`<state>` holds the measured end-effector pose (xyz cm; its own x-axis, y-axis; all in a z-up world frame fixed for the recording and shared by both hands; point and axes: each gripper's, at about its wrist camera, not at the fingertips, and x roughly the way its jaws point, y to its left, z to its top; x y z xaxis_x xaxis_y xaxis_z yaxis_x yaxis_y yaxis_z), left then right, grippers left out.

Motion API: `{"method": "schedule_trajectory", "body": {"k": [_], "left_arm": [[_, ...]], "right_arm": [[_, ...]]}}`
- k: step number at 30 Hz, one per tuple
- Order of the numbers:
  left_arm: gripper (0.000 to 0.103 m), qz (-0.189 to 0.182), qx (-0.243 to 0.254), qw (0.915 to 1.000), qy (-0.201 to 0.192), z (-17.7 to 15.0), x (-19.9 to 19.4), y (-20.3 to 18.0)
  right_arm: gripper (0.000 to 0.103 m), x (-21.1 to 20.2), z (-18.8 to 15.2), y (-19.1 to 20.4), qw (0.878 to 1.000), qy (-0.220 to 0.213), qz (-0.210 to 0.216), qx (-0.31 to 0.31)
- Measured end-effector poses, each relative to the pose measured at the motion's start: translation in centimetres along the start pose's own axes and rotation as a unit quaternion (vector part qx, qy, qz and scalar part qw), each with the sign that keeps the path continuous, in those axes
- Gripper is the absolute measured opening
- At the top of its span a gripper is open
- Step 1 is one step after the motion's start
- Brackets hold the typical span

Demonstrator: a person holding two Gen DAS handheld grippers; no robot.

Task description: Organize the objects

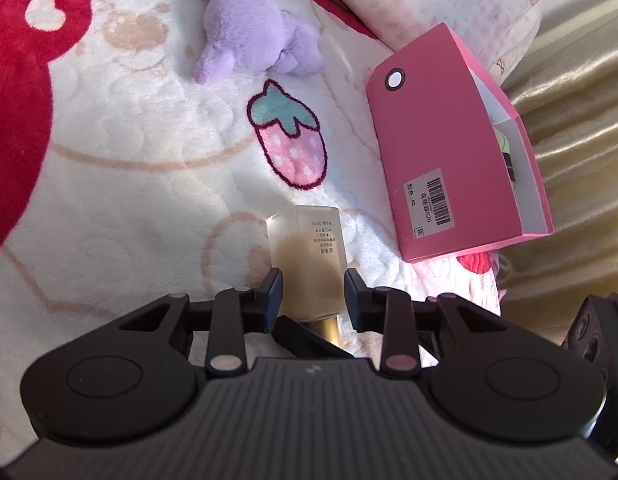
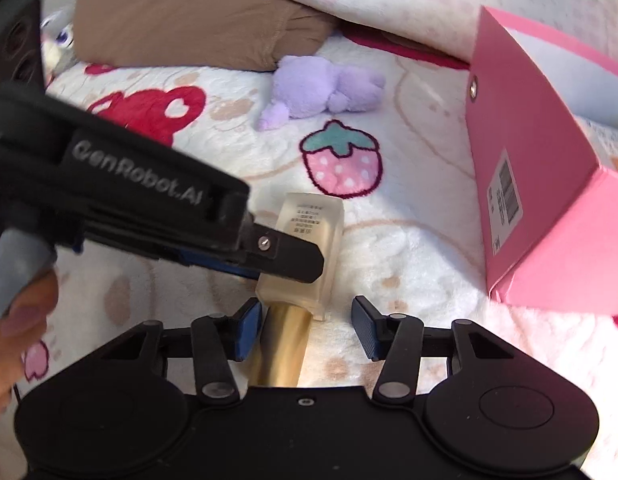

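Counting what's on the blanket (image 1: 149, 128) right now.
We've got one frosted bottle (image 1: 307, 256) with a gold cap, one pink box (image 1: 441, 152) at three o'clock, one purple plush toy (image 1: 253, 32) at twelve, one brown cushion (image 2: 181, 12), and two grippers, left (image 1: 313, 296) and right (image 2: 307, 326).

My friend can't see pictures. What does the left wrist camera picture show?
The left gripper has a frosted bottle with a gold cap between its fingers, over a fluffy white blanket. A pink box lies to the right, a purple plush toy farther back.
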<state>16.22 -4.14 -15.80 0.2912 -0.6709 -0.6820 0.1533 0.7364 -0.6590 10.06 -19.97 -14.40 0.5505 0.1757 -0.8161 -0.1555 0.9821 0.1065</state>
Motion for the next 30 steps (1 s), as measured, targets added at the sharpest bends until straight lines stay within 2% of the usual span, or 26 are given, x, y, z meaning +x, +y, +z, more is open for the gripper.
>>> {"method": "schedule_trajectory", "body": {"k": [4,6,10,11,12,15,18,24,30], "left_arm": [[0.032,0.008,-0.005,0.9999,-0.007,-0.1,0.1,-0.1],[0.039,0.013,-0.012,0.9998,-0.003,-0.2,0.4,0.0],[0.045,0.021,-0.005,0.9997,-0.009,-0.4,0.8,0.0],[0.046,0.021,-0.004,0.9997,-0.009,-0.4,0.9,0.0],[0.048,0.019,-0.009,0.9997,-0.01,-0.4,0.9,0.0],[0.047,0.023,-0.007,0.9997,-0.007,-0.4,1.1,-0.2],[0.046,0.033,0.008,0.9993,-0.014,-0.8,1.3,-0.5],[0.046,0.04,0.01,0.9991,-0.012,-1.0,1.3,-0.6],[0.045,0.042,0.016,0.999,0.0,-1.3,1.0,-0.5]], "right_arm": [[0.054,0.2,-0.2,0.4,1.0,-0.007,-0.006,-0.006],[0.054,0.3,-0.2,0.7,1.0,-0.009,-0.01,-0.017],[0.054,0.6,0.1,0.4,1.0,-0.015,-0.004,-0.022],[0.046,0.4,0.2,0.4,1.0,-0.018,0.003,-0.021],[0.044,0.1,0.2,0.1,0.999,-0.024,0.018,-0.013],[0.043,-0.6,0.2,-0.7,0.998,-0.021,0.061,0.006],[0.043,-0.6,-0.3,-0.2,0.998,-0.019,0.052,-0.004],[0.042,-0.1,-0.8,-1.2,0.997,-0.021,0.071,0.021],[0.042,-0.1,-0.7,-0.3,0.999,-0.014,0.046,-0.007]]}}
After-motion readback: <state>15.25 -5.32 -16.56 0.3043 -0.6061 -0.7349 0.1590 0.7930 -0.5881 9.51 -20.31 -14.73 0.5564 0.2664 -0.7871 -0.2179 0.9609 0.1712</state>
